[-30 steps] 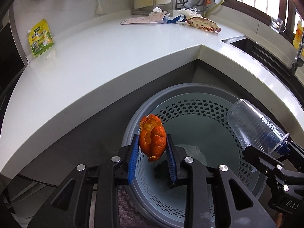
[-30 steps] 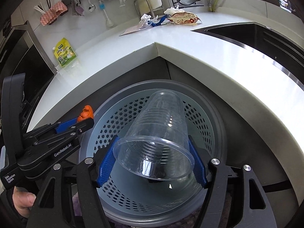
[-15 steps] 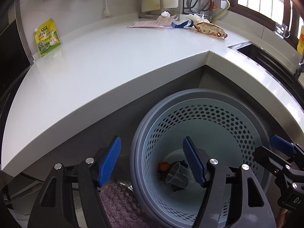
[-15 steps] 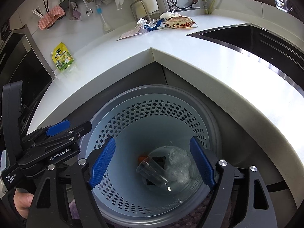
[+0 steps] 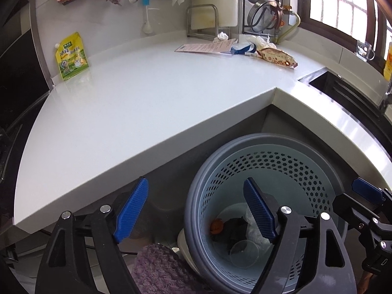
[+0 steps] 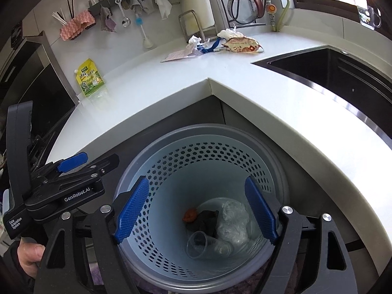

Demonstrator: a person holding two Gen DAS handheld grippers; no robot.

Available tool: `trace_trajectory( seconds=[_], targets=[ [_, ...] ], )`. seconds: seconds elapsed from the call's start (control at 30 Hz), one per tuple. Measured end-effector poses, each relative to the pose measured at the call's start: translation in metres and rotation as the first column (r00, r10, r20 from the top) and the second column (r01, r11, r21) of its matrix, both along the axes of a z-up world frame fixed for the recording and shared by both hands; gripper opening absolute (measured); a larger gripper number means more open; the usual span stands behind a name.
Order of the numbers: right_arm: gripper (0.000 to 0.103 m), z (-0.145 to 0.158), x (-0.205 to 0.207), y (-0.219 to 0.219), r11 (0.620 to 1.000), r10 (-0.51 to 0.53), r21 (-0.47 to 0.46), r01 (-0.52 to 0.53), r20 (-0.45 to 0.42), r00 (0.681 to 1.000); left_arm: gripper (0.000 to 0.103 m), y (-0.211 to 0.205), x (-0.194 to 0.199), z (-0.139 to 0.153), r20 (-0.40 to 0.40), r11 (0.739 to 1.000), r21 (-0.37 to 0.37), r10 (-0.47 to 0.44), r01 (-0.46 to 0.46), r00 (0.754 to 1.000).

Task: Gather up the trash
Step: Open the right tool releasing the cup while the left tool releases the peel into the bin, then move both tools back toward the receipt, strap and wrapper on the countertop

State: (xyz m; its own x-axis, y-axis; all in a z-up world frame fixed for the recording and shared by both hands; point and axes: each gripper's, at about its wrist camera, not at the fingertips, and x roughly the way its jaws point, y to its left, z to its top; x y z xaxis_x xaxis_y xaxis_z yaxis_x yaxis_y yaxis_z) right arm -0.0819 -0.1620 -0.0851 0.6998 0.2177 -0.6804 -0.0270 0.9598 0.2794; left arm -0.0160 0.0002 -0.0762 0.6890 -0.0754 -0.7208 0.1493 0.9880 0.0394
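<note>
Hovering above the waste basket, both the left gripper and right gripper stand spread and empty; remaining trash, a snack wrapper beside crumpled paper, waits across the countertop, best approached low and squarely.

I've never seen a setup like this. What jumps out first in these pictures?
The perforated bin on the floor below the counter corner, holding a clear plastic cup and an orange peel. Both the left gripper and the right gripper hang open above it. Wrappers lie on the far counter.
</note>
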Motion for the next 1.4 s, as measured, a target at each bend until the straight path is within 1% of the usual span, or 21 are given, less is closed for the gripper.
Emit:
trace_trajectory(
  seconds=[0.07, 0.23, 0.33, 0.4, 0.6, 0.73, 0.87, 0.9, 1.07, 1.2, 1.3, 1.4],
  targets=[
    [0.077, 0.009, 0.000, 0.003, 1.000, 0.003, -0.010, -0.003, 0.024, 1.000, 0.084, 0.006, 0.001, 0.009, 0.024, 1.000, -0.013, 0.009, -0.008, 1.000],
    [0.077, 0.025, 0.004, 0.005, 0.999, -0.008, -0.035, 0.010, 0.064, 0.998, 0.088, 0.015, 0.009, 0.025, 0.068, 0.999, -0.030, 0.025, -0.023, 0.997],
    [0.077, 0.033, 0.011, 0.001, 0.998, -0.024, -0.053, 0.028, 0.077, 0.997, 0.089, 0.016, 0.019, 0.030, 0.072, 0.999, -0.050, 0.021, -0.018, 0.997],
    [0.077, 0.037, 0.017, -0.005, 0.998, -0.037, -0.054, 0.042, 0.085, 0.996, 0.090, 0.014, 0.028, 0.031, 0.075, 0.999, -0.050, 0.016, -0.013, 0.997],
    [0.077, 0.037, 0.046, -0.021, 0.996, -0.058, -0.061, 0.064, 0.097, 0.994, 0.091, 0.005, 0.062, 0.032, 0.066, 0.998, -0.055, 0.004, -0.001, 0.998],
    [0.077, 0.040, 0.074, -0.028, 0.997, -0.046, -0.055, 0.052, 0.102, 0.994, 0.092, 0.001, 0.088, 0.038, 0.067, 0.998, -0.066, 0.012, -0.008, 0.998],
    [0.077, 0.049, 0.106, -0.038, 0.996, -0.049, -0.074, 0.058, 0.121, 0.991, 0.092, -0.004, 0.117, 0.047, 0.076, 0.996, -0.087, 0.023, -0.016, 0.997],
    [0.077, 0.051, 0.115, -0.042, 0.995, -0.051, -0.082, 0.062, 0.123, 0.991, 0.094, -0.005, 0.123, 0.050, 0.081, 0.996, -0.090, 0.023, -0.015, 0.996],
    [0.077, 0.068, 0.159, -0.058, 0.994, -0.044, -0.092, 0.058, 0.155, 0.987, 0.094, -0.014, 0.159, 0.059, 0.088, 0.995, -0.093, 0.039, -0.031, 0.995],
    [0.077, 0.082, 0.193, -0.064, 0.988, -0.021, -0.145, 0.047, 0.174, 0.985, 0.095, -0.023, 0.188, 0.063, 0.071, 0.993, -0.115, 0.046, -0.038, 0.996],
    [0.077, 0.082, 0.219, -0.071, 0.984, -0.010, -0.177, 0.039, 0.161, 0.987, 0.095, -0.030, 0.207, 0.064, 0.072, 0.993, -0.106, 0.059, -0.051, 0.996],
    [0.077, 0.077, 0.244, -0.080, 0.984, -0.002, -0.178, 0.024, 0.124, 0.992, 0.095, -0.035, 0.223, 0.064, 0.070, 0.992, -0.107, 0.077, -0.069, 0.995]
  ],
)
